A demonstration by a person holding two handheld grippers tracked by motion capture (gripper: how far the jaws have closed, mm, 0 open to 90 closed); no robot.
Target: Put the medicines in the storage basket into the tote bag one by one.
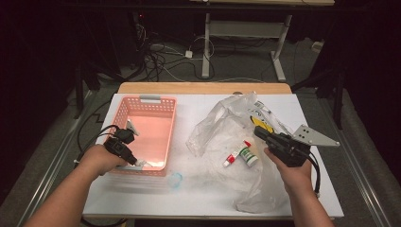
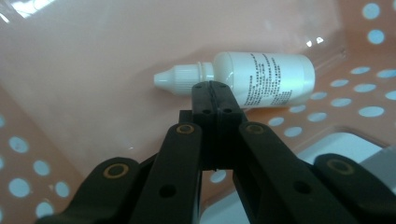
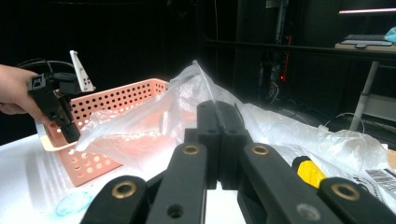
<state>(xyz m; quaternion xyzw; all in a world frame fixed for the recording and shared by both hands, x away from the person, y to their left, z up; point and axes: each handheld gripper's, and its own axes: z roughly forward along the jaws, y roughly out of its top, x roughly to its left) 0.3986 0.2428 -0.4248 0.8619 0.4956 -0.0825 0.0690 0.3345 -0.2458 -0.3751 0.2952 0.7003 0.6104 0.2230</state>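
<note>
A white dropper bottle [image 2: 266, 77] with printed text lies on its side on the floor of the pink perforated basket [image 1: 150, 99]. My left gripper [image 1: 138, 163] reaches into the basket's near left corner. Its jaws [image 2: 215, 86] are shut with nothing between them, and their tips stand just short of the bottle's neck. My right gripper [image 1: 257, 131] is shut too, with its tips [image 3: 217, 106] against the crumpled clear plastic bag [image 1: 222, 127]. Whether it pinches the film I cannot tell. The left gripper [image 3: 70, 135] also appears at the basket [image 3: 116, 98] in the right gripper view.
Inside the bag lie a small red-capped tube [image 1: 231, 161], a green-labelled bottle [image 1: 248, 155] and a yellow item [image 1: 261, 124]. A pale blue ring [image 1: 176, 179] rests on the white tabletop [image 1: 189, 198] near the basket's front. Cables and desk legs are on the floor beyond.
</note>
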